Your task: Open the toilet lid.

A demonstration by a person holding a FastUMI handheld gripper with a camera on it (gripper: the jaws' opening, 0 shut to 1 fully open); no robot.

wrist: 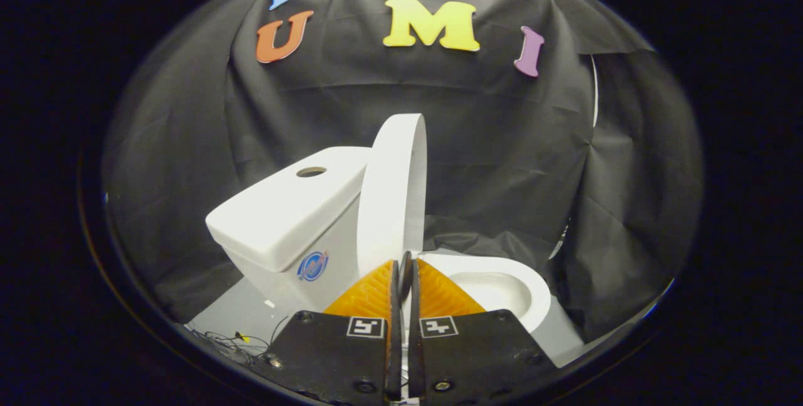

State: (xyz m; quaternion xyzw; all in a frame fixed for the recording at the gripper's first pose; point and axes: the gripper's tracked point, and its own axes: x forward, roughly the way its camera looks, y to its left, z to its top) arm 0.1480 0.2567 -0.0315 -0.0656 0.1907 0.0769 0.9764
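Lid (390, 205) stands raised, nearly upright, seen almost edge-on, its lower end just beyond the fingertips and its rounded top edge rising high against the dark cloth wall (502, 142). Its left face leans toward the tank (285, 218), and the two look to touch or come very close along the tank's right end; the exact contact cannot be told. The claw (404, 271) is nearly pressed together, with only a thin slit left between the fingers (370, 293). A small dark rounded piece sits in that slit at the tips, but what it is cannot be made out, and the fingers do not clearly pinch the lid.

To the right of the lid the bowl (502, 287) lies open, its pale rim curving round just ahead of the right finger, the hollow bare. The tank has a round hole in its flat top and a small round sticker (312, 266) on its near side. The toilet rests on a pale floor (232, 318); a few thin wires (235, 340) lie on it near the left finger. Right of the bowl and above the lid there is free room up to the draped cloth.
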